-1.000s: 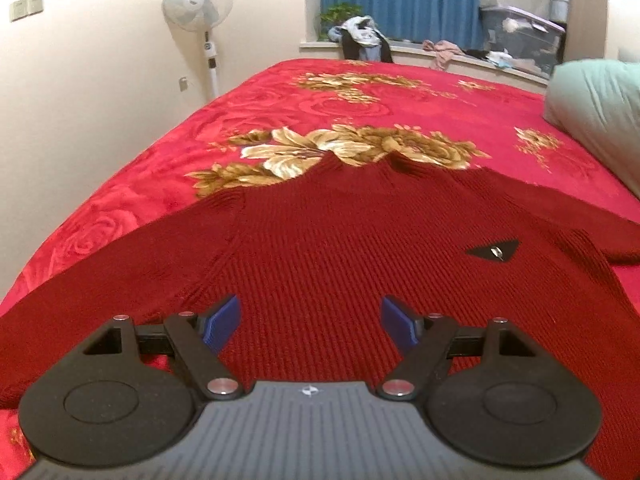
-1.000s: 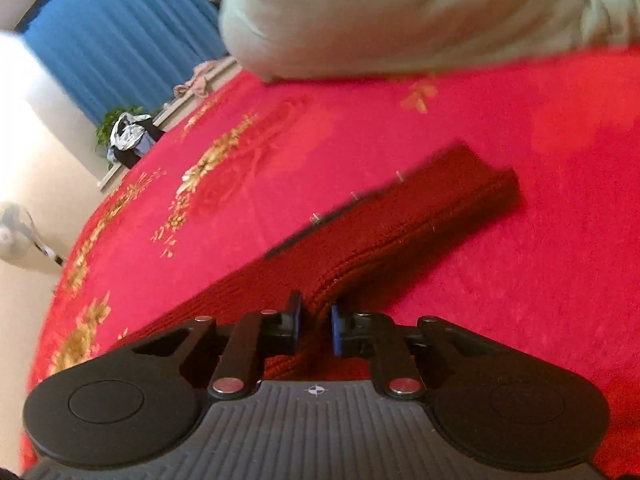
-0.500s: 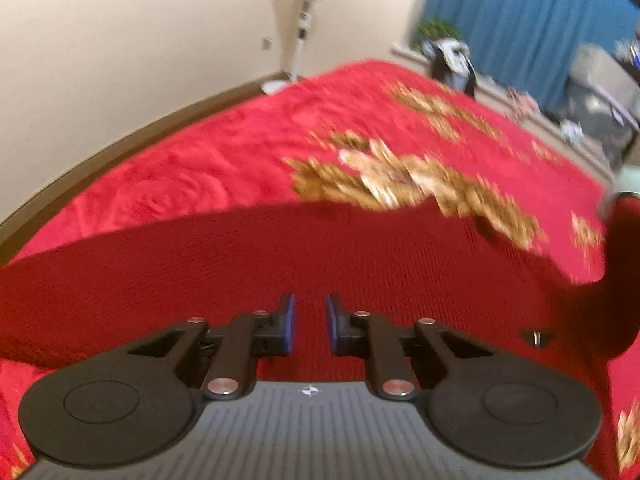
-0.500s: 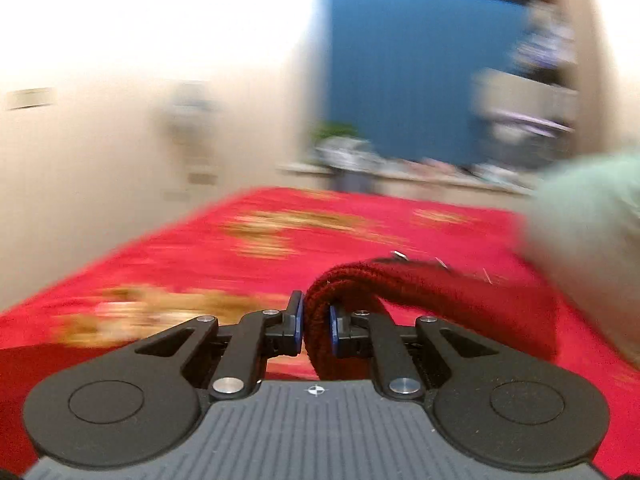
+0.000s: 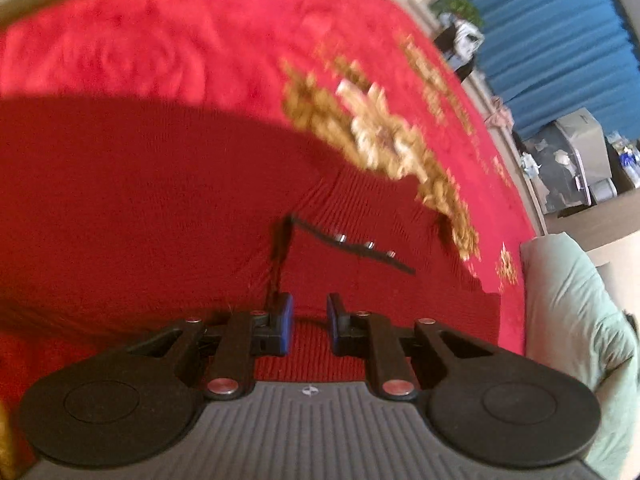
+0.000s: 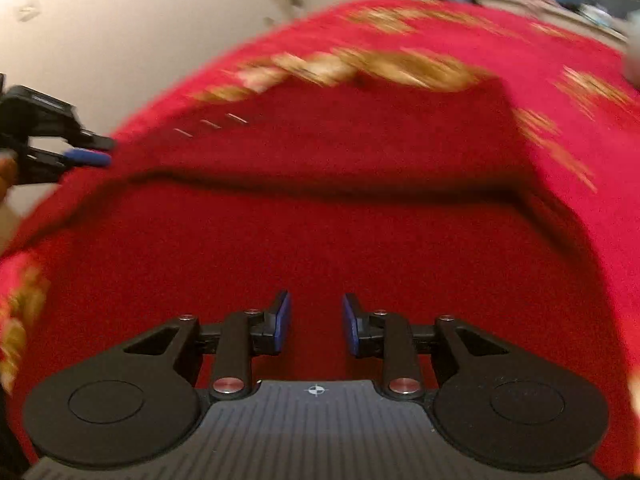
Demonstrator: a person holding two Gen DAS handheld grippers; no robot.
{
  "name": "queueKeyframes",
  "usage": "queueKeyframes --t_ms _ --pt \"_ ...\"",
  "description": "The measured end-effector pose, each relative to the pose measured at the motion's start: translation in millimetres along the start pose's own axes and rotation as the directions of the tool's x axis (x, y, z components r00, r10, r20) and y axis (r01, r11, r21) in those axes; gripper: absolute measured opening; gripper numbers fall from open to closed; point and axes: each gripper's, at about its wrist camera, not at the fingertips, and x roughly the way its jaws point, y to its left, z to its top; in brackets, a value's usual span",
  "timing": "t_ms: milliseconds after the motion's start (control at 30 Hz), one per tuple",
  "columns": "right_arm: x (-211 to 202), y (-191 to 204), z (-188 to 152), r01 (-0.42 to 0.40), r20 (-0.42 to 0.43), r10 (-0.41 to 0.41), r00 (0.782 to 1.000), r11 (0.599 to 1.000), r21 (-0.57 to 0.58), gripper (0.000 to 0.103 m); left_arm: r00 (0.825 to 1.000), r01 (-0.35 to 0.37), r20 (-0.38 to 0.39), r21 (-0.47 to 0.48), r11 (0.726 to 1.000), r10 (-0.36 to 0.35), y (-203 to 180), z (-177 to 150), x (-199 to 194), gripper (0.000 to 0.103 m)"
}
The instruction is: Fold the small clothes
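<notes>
A dark red knit sweater [image 5: 160, 208] lies on the red floral bedspread [image 5: 200, 40]. Its right sleeve is folded across the body, the cuff with small metal studs [image 5: 366, 246] lying ahead of my left gripper [image 5: 308, 328]. The left gripper hovers low over the knit with its jaws partly apart and nothing between them. In the right wrist view the sweater [image 6: 320, 240] fills the middle with a fold edge across it. My right gripper [image 6: 316, 328] is open and empty just above it. The left gripper also shows in the right wrist view [image 6: 86, 152] at the far left.
A pale green pillow [image 5: 580, 320] lies at the right edge of the bed. Blue curtains [image 5: 560, 40], storage boxes [image 5: 580, 152] and a windowsill with clutter stand beyond the bed. A cream wall [image 6: 140, 20] runs along the bed's left side.
The right gripper carried the sleeve across the sweater's body and let it go, opening. The left gripper, shut half a second ago, has opened partly and swung right. Both views are blurred by motion.
</notes>
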Motion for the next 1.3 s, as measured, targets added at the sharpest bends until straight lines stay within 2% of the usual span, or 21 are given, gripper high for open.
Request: queueKeyframes --t_ms 133,200,267,300,367,467,567,633,700,733,800,833,867,900,1000,1067,1133,1200,1233,1267,1300 --pt "-15 -16 -29 0.011 0.052 -0.012 0.999 1.000 0.023 0.029 0.998 -0.013 -0.055 -0.086 0.996 0.008 13 5 26 0.021" --pt "-14 -7 -35 0.042 0.085 -0.040 0.996 0.999 -0.013 0.029 0.999 -0.016 -0.044 -0.129 0.992 0.010 16 4 29 0.021" --pt "-14 2 -49 0.078 0.136 -0.071 0.988 0.996 -0.047 0.029 0.999 -0.044 -0.027 -0.124 0.991 0.041 13 3 26 0.021" --pt "-15 5 -55 0.092 0.166 -0.082 0.983 0.994 -0.057 0.029 0.998 -0.067 -0.019 -0.136 0.988 0.065 12 0 23 0.022" --pt "-11 10 -67 0.119 0.242 -0.096 0.965 0.990 -0.081 0.029 0.996 -0.089 -0.032 -0.145 0.985 0.085 10 -5 19 0.030" --pt "-15 10 -86 0.141 0.328 -0.106 0.939 0.986 -0.085 0.029 0.996 -0.083 -0.050 -0.128 0.988 0.077 10 -9 23 0.035" --pt "-14 13 -91 0.168 0.357 -0.124 0.926 0.981 -0.095 0.029 0.999 -0.047 -0.015 -0.185 0.982 0.045 19 -7 30 0.035" --pt "-13 16 -93 0.185 0.362 -0.135 0.922 0.977 -0.106 0.029 0.999 -0.030 0.018 -0.188 0.982 0.034 19 -4 32 0.030" --pt "-16 18 -96 0.193 0.365 -0.141 0.920 0.975 -0.110 0.029 0.998 -0.055 0.035 -0.130 0.990 0.061 14 -4 32 0.010" --pt "-16 18 -96 0.196 0.366 -0.143 0.919 0.974 -0.111 0.029 0.994 -0.077 0.069 -0.087 0.993 0.083 9 -3 26 0.008" --pt "-15 19 -96 0.201 0.369 -0.146 0.918 0.973 -0.114 0.029 0.986 -0.049 0.160 -0.047 0.998 0.056 1 0 7 0.007" --pt "-15 19 -96 0.204 0.371 -0.148 0.917 0.972 -0.115 0.029 0.974 -0.053 0.221 -0.021 0.998 0.056 -5 2 -7 0.007" --pt "-15 20 -97 0.206 0.373 -0.149 0.916 0.972 -0.116 0.029 0.960 -0.099 0.262 0.001 0.995 0.096 -9 2 -16 0.007" --pt "-14 20 -97 0.207 0.374 -0.151 0.915 0.971 -0.116 0.029 0.951 -0.145 0.276 0.008 0.989 0.137 -9 1 -18 0.007" --pt "-14 22 -98 0.213 0.376 -0.154 0.914 0.970 -0.119 0.029 0.946 -0.265 0.200 0.012 0.964 0.257 -4 2 -9 0.010" --pt "-13 23 -98 0.216 0.376 -0.157 0.913 0.969 -0.121 0.029 0.918 -0.314 0.268 0.044 0.948 0.291 -12 0 -17 0.010" --pt "-13 23 -98 0.219 0.377 -0.159 0.913 0.968 -0.122 0.029 0.908 -0.295 0.335 0.086 0.952 0.251 -23 -2 -25 0.010" --pt "-13 24 -98 0.223 0.377 -0.162 0.912 0.967 -0.124 0.029 0.928 -0.245 0.318 0.125 0.961 0.196 -30 -4 -19 0.011" --pt "-13 25 -98 0.227 0.377 -0.165 0.911 0.966 -0.126 0.029 0.943 -0.231 0.277 0.135 0.964 0.187 -30 -5 -9 0.017" --pt "-13 27 -98 0.232 0.377 -0.169 0.911 0.964 -0.129 0.029 0.956 -0.227 0.220 0.137 0.964 0.194 -29 -5 3 0.028" --pt "-13 27 -98 0.235 0.377 -0.171 0.910 0.963 -0.130 0.029 0.964 -0.239 0.148 0.135 0.962 0.219 -24 -8 17 0.033"
